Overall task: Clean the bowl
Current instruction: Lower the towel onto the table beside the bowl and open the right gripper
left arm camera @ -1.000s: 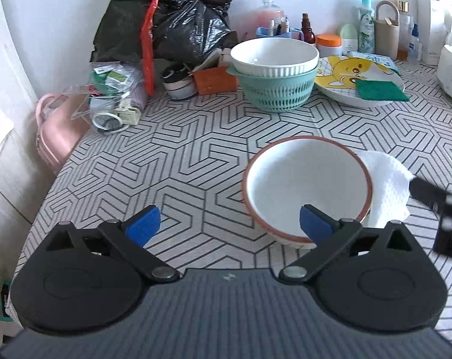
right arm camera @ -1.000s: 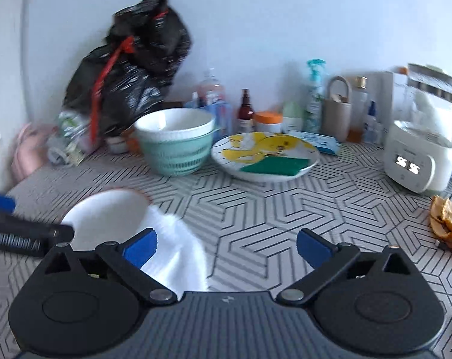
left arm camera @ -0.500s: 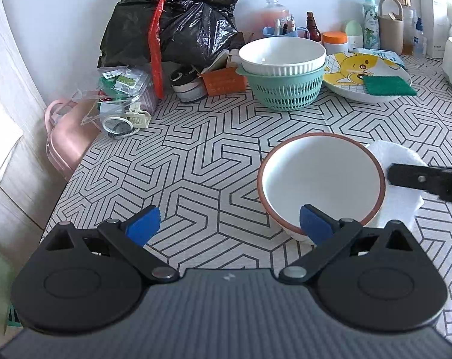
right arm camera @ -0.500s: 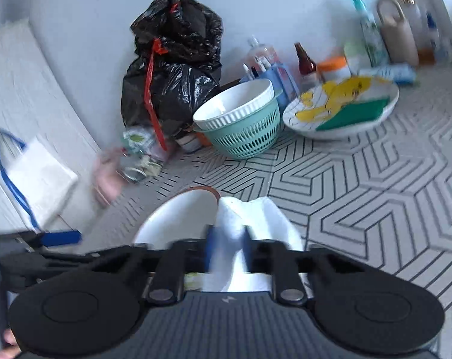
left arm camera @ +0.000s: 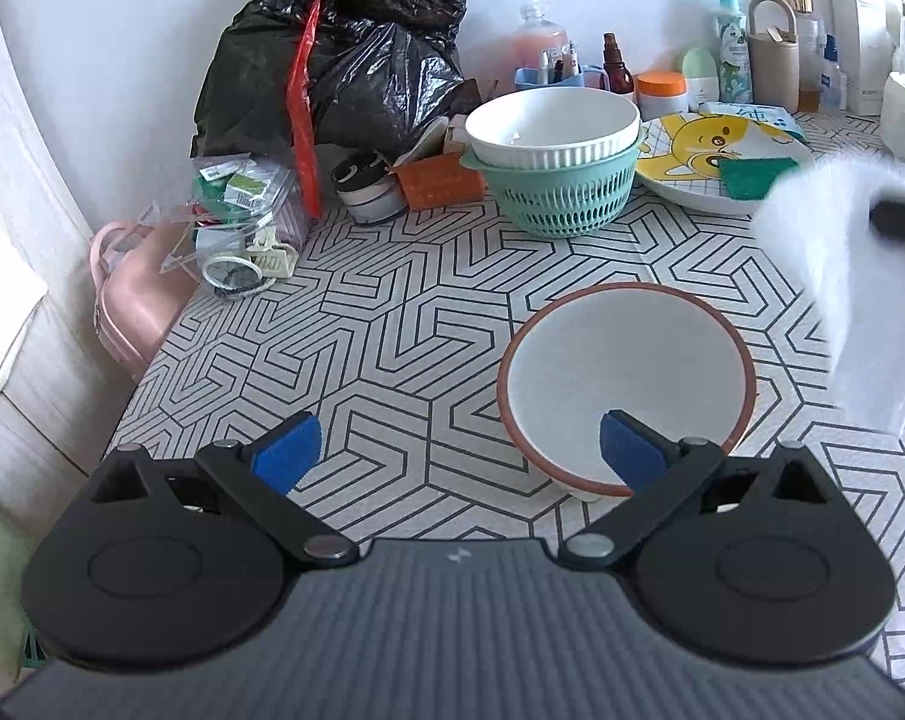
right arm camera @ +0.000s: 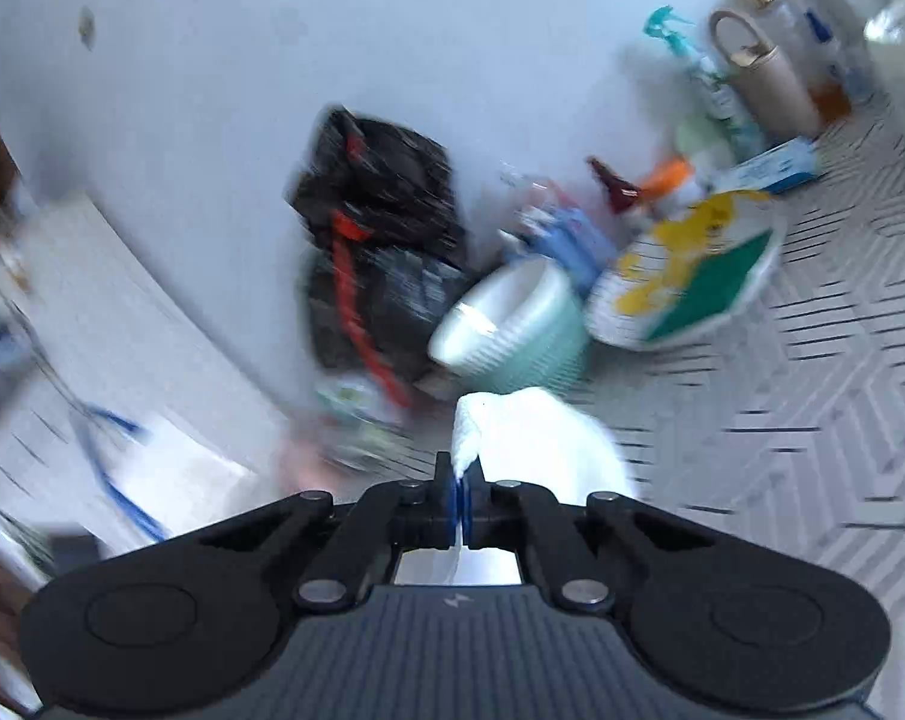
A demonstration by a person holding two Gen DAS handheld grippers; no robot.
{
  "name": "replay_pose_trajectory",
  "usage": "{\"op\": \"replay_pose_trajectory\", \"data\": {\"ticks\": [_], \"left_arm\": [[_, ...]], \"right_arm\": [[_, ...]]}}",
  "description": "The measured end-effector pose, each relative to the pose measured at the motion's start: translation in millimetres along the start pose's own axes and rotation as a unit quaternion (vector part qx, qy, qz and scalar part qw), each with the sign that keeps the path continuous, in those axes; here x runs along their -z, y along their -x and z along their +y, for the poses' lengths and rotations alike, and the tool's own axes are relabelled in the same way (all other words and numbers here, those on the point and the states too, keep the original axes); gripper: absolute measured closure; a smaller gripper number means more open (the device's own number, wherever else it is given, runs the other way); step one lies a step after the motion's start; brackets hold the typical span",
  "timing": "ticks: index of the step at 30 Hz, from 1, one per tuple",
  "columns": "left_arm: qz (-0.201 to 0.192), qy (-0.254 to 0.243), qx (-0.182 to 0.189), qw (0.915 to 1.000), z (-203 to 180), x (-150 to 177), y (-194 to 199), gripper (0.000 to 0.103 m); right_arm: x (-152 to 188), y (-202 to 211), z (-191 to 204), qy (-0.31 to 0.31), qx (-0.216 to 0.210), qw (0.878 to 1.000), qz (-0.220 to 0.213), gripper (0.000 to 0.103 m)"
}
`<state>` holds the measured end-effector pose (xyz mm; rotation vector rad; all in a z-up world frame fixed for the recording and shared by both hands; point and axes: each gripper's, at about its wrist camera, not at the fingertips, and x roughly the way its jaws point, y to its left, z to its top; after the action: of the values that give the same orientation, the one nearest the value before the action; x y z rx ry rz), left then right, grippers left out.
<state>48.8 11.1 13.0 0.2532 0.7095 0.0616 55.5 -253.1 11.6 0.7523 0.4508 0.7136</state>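
Note:
A white bowl with a brown rim (left arm camera: 626, 372) stands on the patterned table, empty. My left gripper (left arm camera: 458, 450) is open just in front of it, with its right blue pad (left arm camera: 623, 447) over the bowl's near rim and its left pad on the table side. My right gripper (right arm camera: 461, 489) is shut on a white paper towel (right arm camera: 536, 444), which hangs lifted off the table. In the left wrist view the same towel (left arm camera: 854, 276) shows blurred in the air to the right of the bowl, with a dark finger (left arm camera: 899, 219) of the right gripper at the frame edge.
Behind the bowl stand a white bowl nested in a teal colander (left arm camera: 557, 180), a cartoon plate (left arm camera: 716, 162) with a green sponge, a black rubbish bag (left arm camera: 344, 54) and several bottles along the wall. A pink bag (left arm camera: 128, 294) hangs at the table's left edge.
My right gripper went from open to shut on the paper towel, lifted it off the table beside the bowl and rolled. The left gripper and the bowl stayed put.

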Motion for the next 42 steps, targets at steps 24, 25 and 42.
{"op": "replay_pose_trajectory", "data": {"ticks": [24, 25, 42], "left_arm": [[0.017, 0.017, 0.025, 0.9994, -1.0, 5.4, -9.2, 0.001], [0.018, 0.02, 0.028, 0.9992, -0.9, 5.5, -9.2, 0.001], [0.001, 0.072, 0.047, 0.9963, 4.1, 16.3, 31.2, 0.0]], "right_arm": [[49.7, 4.7, -24.4, 0.119, 0.364, 0.924, -0.012, 0.046], [50.4, 6.0, -21.2, 0.125, 0.372, 0.92, -0.018, 0.044], [81.8, -19.0, 84.2, 0.243, 0.416, 0.876, -0.022, 0.0]]}}
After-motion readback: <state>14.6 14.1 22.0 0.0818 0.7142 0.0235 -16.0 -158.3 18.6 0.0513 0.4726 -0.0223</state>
